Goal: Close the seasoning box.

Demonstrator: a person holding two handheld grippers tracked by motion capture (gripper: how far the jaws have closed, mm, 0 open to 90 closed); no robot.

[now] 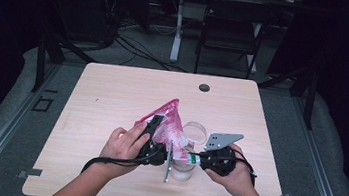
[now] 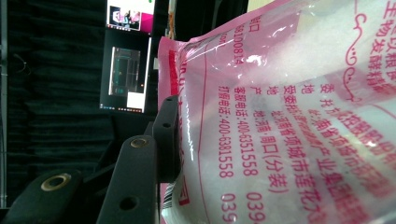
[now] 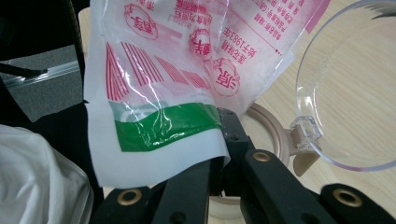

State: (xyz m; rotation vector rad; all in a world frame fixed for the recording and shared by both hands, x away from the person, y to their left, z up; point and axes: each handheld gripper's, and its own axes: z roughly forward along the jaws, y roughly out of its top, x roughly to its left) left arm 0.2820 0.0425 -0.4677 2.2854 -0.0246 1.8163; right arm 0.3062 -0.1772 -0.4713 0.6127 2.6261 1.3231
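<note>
A pink and clear plastic bag (image 1: 169,115) of white grains hangs tilted over the table (image 1: 112,95). My left gripper (image 1: 154,125) is shut on the bag's side; in the left gripper view one of its fingers (image 2: 166,135) presses the printed film (image 2: 280,116), and the other is hidden behind it. From the right, my right gripper (image 1: 195,157) is shut on the bag's white and green corner (image 3: 163,126), pinched between its fingertips (image 3: 219,149). Under that corner stands an open clear jar (image 1: 182,169) with a beige rim (image 3: 276,135). Its clear hinged lid (image 3: 345,93) is swung back.
A round cable port (image 1: 204,87) sits near the table's far edge. A black folding chair (image 1: 231,29) and a white desk leg (image 1: 177,28) stand beyond the table. Bare tabletop lies to the left and at the back.
</note>
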